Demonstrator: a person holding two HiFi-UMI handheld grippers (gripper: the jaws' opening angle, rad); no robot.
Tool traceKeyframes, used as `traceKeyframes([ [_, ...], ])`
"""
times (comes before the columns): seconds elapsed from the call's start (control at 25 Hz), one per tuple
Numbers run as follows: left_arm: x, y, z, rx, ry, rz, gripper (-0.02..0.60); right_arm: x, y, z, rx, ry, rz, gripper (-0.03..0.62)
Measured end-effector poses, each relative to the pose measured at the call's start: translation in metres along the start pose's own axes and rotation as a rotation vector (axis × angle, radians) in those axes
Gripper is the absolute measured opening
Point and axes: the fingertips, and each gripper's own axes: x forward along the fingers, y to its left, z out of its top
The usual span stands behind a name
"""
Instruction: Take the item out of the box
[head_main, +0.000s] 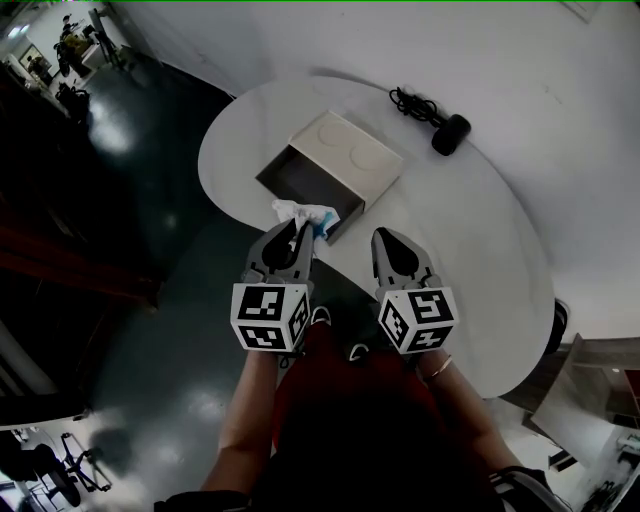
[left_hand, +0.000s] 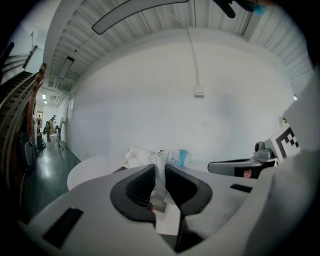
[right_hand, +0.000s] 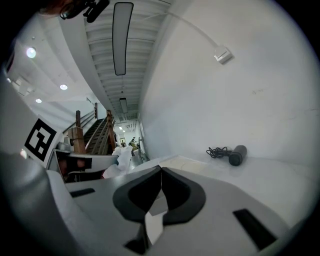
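Observation:
A white crinkled packet with a blue patch (head_main: 305, 214) hangs in my left gripper (head_main: 300, 228), just in front of the open box (head_main: 330, 172) on the round white table (head_main: 480, 250). The left gripper view shows the packet (left_hand: 159, 167) pinched between the jaws, its bunched top spreading above them. The box has its grey drawer (head_main: 300, 185) slid out toward me and a beige lid (head_main: 350, 152). My right gripper (head_main: 385, 240) is shut with nothing in it, over the table right of the box; its jaw tips meet (right_hand: 160, 171).
A black cylindrical device (head_main: 450, 133) with a coiled cable (head_main: 412, 103) lies at the table's far side, also seen as the device (right_hand: 237, 154) in the right gripper view. Dark glossy floor (head_main: 150, 330) lies left of the table; a white wall stands behind it.

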Motion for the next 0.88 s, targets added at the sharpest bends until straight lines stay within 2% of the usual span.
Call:
traceKeyframes([
  [0.4, -0.025, -0.011, 0.000, -0.052, -0.047, 0.047, 0.078, -0.017, 0.005, 0.001, -0.036, -0.003, 0.017, 0.015],
  [0.88, -0.057, -0.018, -0.003, -0.048, -0.078, 0.099, 0.078, -0.041, 0.018, 0.005, -0.104, -0.023, 0.048, 0.015],
])
